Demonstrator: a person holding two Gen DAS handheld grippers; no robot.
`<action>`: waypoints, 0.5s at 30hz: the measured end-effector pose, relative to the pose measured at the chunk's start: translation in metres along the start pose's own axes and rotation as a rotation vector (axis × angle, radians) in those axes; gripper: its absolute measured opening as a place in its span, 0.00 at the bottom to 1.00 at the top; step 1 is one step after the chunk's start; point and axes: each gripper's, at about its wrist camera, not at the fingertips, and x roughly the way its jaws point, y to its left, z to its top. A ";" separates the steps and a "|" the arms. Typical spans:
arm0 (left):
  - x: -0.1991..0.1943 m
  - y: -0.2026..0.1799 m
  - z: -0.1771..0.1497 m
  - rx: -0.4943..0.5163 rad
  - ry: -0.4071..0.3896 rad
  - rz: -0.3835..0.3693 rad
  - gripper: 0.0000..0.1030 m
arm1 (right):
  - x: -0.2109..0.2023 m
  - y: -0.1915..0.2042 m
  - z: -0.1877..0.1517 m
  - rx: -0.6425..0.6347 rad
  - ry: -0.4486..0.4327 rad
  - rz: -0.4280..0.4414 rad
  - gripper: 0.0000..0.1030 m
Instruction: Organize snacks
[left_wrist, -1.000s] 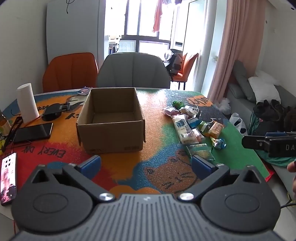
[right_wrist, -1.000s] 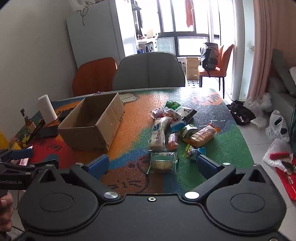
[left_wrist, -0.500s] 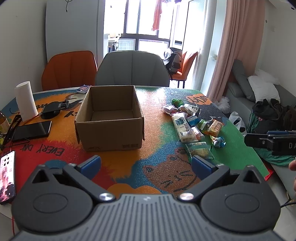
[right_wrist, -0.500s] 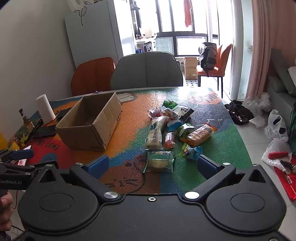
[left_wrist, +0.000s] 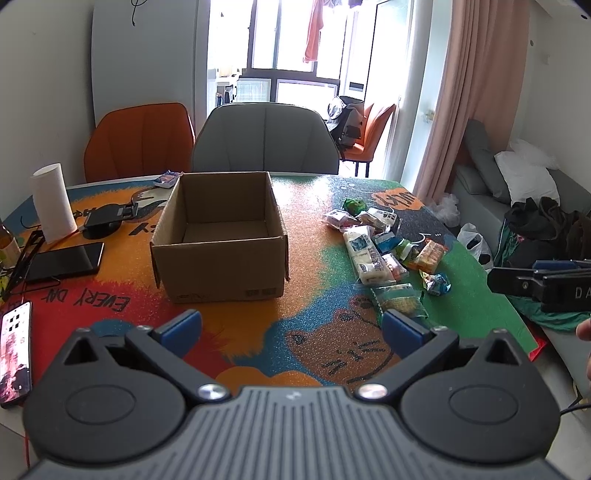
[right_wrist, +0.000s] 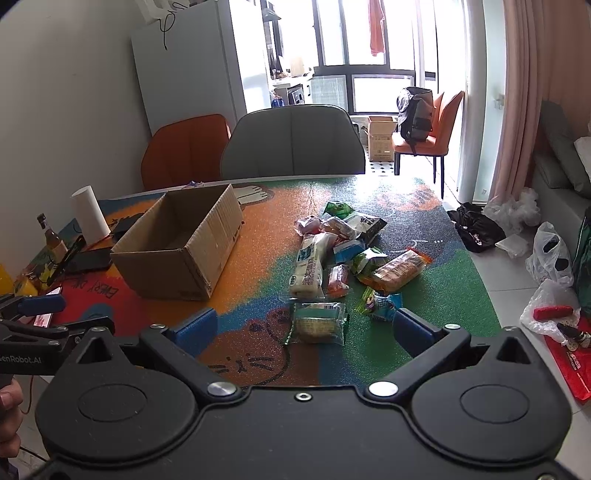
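Bare mat (right_wrist: 258, 236) between box (right_wrist: 177, 251) — snacks (right_wrist: 343, 254)

Paper roll (left_wrist: 51, 201), dark tablet (left_wrist: 64, 261), lit phone (left_wrist: 14, 347) at table's left; grey chair (left_wrist: 264, 142) behind.

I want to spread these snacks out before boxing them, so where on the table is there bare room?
Bare mat lies between the cardboard box and the snack pile, and along the near edge by the cat drawing. The box looks empty. Crowded: the snack pile itself, and the far left with the paper roll and phones.
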 end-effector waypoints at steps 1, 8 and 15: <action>0.000 0.000 0.000 -0.001 0.000 -0.001 1.00 | 0.000 0.000 0.000 0.000 0.000 -0.001 1.00; -0.001 0.000 0.000 -0.002 -0.001 -0.002 1.00 | 0.000 0.000 0.000 -0.004 0.000 -0.007 1.00; -0.001 0.000 0.000 0.000 -0.001 -0.001 1.00 | 0.000 0.001 -0.001 -0.004 -0.002 -0.008 1.00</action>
